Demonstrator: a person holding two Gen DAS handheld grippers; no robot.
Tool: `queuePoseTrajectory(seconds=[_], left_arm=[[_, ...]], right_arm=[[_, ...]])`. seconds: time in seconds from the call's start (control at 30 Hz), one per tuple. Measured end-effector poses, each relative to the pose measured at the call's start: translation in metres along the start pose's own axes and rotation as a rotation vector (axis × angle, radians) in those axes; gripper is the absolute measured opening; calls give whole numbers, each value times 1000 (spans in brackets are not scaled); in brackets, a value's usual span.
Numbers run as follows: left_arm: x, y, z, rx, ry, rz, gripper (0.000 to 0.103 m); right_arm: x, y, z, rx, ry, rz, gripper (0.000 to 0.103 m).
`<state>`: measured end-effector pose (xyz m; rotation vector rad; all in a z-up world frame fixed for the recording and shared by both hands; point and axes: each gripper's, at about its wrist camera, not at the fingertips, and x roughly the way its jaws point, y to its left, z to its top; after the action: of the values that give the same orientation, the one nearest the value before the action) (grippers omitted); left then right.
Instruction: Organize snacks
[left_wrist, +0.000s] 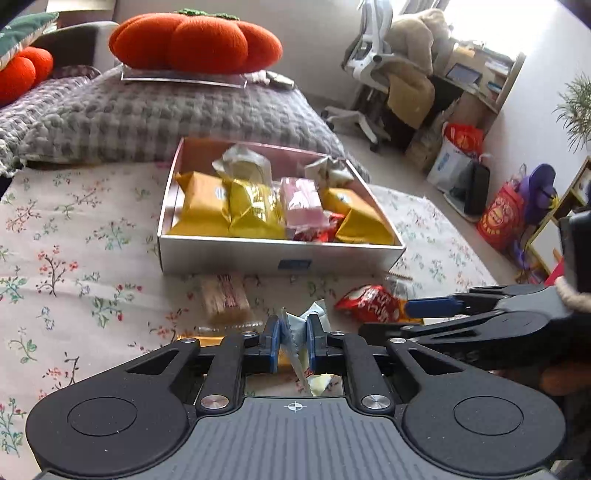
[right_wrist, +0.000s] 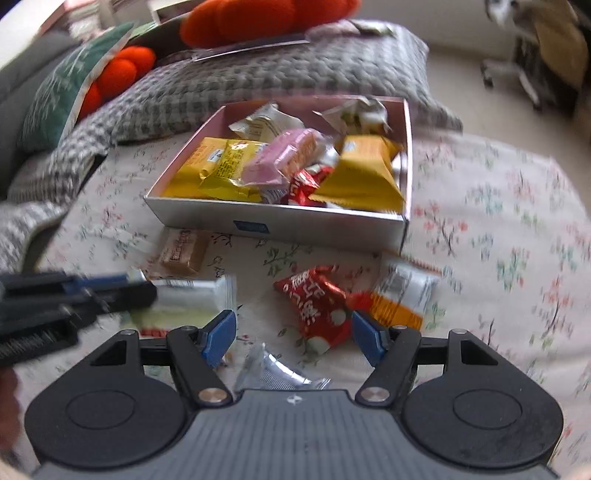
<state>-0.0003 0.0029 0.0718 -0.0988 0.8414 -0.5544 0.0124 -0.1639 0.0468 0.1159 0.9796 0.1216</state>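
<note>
A white box (left_wrist: 221, 254) (right_wrist: 332, 227) holds several snack packets in yellow, pink, red and white wrappers. My left gripper (left_wrist: 291, 343) is shut on a pale white-and-yellow snack packet (left_wrist: 295, 328), which also shows in the right wrist view (right_wrist: 192, 295). My right gripper (right_wrist: 293, 336) is open, low over a red candy packet (right_wrist: 317, 306) (left_wrist: 373, 302) on the floral cloth. Next to the red packet lies an orange-and-white packet (right_wrist: 402, 295). A brown packet (left_wrist: 225, 299) (right_wrist: 183, 253) lies in front of the box. A silver wrapper (right_wrist: 277, 373) lies under my right gripper.
The floral cloth (left_wrist: 74, 266) covers the surface. A grey blanket (left_wrist: 166, 110) with orange pumpkin cushions (left_wrist: 195, 40) lies behind the box. An office chair (left_wrist: 373, 55), a desk and bags (left_wrist: 498, 218) stand at the right.
</note>
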Motion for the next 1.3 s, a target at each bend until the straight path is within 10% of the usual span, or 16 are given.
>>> queuePoseTrajectory(seconds=[0.43,0.5,0.73,0.87,0.93,1.0,1.2,1.3], left_arm=[[-15,4,8,-25,-85,10,12],[-20,3,10,-15,-110,25,12],[-27,5,15,-10,-157,42,12],[-28,5,15,-16,-161,41,4],[-29,5,14,-9,-163,39,4],[-26,5,14,3,-146,40,4],[-4,14,12,38,0,27,17],[4,11,7,154,85,49,61]], right_arm=[[15,3,5,-59,-46,-19,27],[8,2,7,-37,-63,-7,2],[1,-1,9,-59,-64,43,10],[4,9,6,-131,-129,4,85],[11,15,3,-176,-147,-18,77],[25,14,4,-179,-83,-17,35],[20,10,5,-128,-74,-35,31],[11,3,9,-77,-93,-33,31]])
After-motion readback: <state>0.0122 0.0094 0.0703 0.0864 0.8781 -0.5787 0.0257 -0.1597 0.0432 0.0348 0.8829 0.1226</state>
